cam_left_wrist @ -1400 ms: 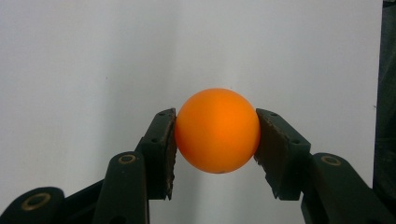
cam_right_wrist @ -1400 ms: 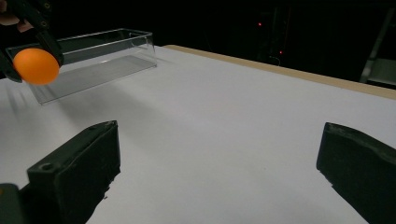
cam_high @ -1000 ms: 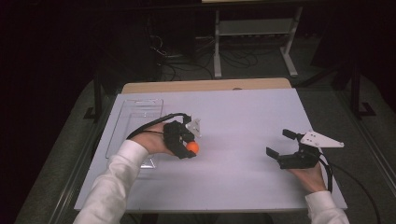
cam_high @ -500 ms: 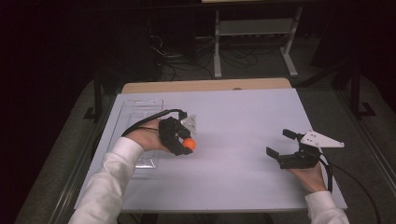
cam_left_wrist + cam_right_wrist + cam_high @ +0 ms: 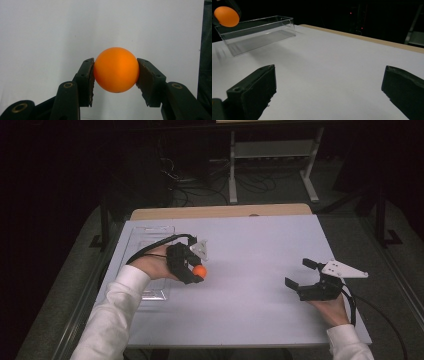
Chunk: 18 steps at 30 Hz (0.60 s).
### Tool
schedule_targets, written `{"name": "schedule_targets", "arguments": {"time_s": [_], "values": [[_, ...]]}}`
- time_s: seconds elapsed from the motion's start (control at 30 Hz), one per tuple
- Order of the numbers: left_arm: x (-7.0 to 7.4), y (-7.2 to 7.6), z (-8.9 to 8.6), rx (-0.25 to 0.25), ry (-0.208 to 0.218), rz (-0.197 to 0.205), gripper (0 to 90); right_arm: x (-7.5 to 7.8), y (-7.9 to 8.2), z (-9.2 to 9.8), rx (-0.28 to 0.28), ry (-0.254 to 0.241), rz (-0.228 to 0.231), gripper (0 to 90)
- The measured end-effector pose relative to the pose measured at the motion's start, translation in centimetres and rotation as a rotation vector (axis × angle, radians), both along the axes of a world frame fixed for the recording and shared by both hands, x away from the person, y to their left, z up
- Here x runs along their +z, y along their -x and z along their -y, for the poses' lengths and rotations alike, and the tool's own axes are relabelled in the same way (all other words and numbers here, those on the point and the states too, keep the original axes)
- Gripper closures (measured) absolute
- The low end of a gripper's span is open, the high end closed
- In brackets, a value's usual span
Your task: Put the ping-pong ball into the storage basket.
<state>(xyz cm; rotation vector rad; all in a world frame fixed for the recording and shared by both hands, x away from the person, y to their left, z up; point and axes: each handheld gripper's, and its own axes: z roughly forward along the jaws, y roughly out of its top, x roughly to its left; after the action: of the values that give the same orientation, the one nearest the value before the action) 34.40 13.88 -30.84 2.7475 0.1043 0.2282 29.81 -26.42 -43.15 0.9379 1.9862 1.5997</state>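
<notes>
In the left gripper view a smooth orange ball (image 5: pixel 116 70) sits squeezed between the two black pads, with the white table behind it. From above, my left gripper (image 5: pixel 196 272) is shut on that ball (image 5: pixel 199 271) just right of a clear plastic tray (image 5: pixel 150 228). My right gripper (image 5: pixel 300 273) rests at the right side of the table, jaws wide apart with nothing between them. Looking along the right gripper (image 5: pixel 329 75), the ball (image 5: pixel 226 16) shows far off at top left, in front of the clear tray (image 5: pixel 262 27).
A white sheet (image 5: pixel 250 245) covers the table, with a wooden strip (image 5: pixel 220 212) along its far edge. Behind it in the dark stand a metal rack (image 5: pixel 270 150) and cables on the floor. The person's white sleeves enter from the bottom.
My left gripper has carried the ball a little to the left and away from the person, closer to the tray. The right gripper has stayed put.
</notes>
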Motion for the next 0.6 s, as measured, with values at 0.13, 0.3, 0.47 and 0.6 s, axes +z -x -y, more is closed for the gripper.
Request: {"name": "schedule_targets", "arguments": {"time_s": [0.13, 0.3, 0.47, 0.6], "values": [[0.4, 0.0, -0.3, 0.006, 0.001, 0.003, 51.1, 0.0, 0.0, 0.0, 0.000, -0.002, 0.000, 0.0], [0.8, 0.1, -0.8, 0.014, 0.009, 0.008, 51.1, 0.0, 0.0, 0.0, 0.000, -0.003, -0.001, 0.0], [1.3, 0.1, -1.5, 0.026, 0.006, 0.018, 51.1, 0.0, 0.0, 0.0, -0.001, -0.003, -0.001, 0.0], [1.7, 0.1, -1.9, 0.036, 0.000, 0.027, 51.1, 0.0, 0.0, 0.0, -0.001, -0.003, -0.001, 0.0]]}}
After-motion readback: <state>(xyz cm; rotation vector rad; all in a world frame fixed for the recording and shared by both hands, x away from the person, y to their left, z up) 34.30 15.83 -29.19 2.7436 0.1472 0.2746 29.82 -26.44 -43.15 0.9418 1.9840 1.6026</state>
